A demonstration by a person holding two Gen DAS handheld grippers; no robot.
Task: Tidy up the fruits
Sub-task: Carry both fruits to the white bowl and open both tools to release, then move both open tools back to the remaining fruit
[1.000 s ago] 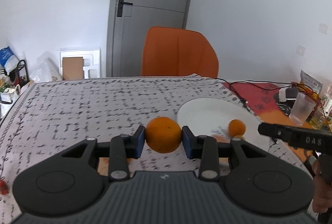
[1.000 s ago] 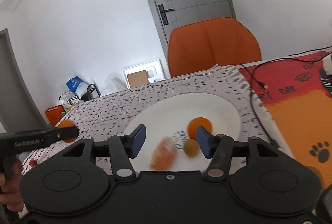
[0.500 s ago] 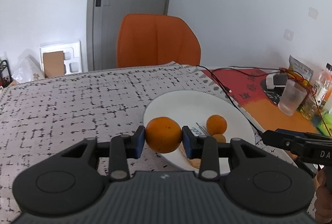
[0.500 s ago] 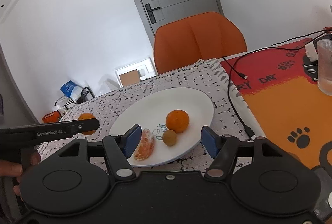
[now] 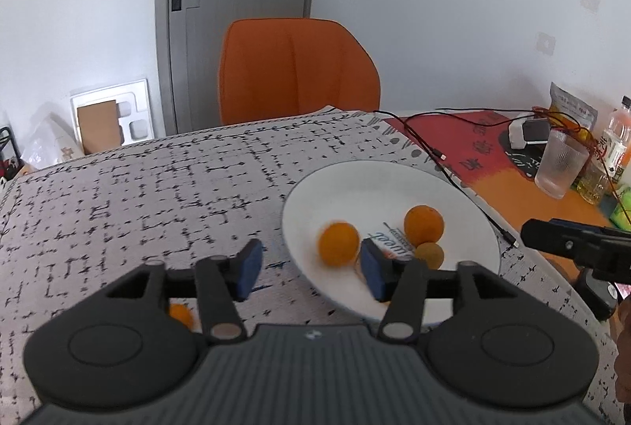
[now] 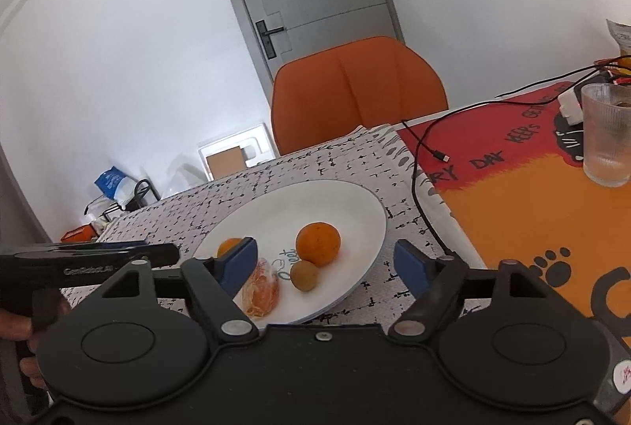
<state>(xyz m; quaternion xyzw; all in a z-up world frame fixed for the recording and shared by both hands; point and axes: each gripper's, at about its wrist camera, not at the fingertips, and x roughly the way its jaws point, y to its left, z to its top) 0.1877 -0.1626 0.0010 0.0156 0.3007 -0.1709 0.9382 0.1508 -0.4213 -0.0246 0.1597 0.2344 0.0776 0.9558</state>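
Orange, round and slightly blurred, a mandarin [image 5: 338,243] is seen on the white round plate [image 5: 469,204] between the widely parted, empty jaws of the left hand-held gripper [image 5: 311,269], so withdrawal toward the remaining small orange fruit [image 5: 180,314] on the desk [image 5: 138,196] is judged next.

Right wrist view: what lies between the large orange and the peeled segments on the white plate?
A small brownish round fruit, touching the large orange, and the plate's printed lettering beside the peeled segments.

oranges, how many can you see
3: a blurred one at the plate's left side, one mid-plate, one on the tablecloth behind the left gripper, partly hidden.
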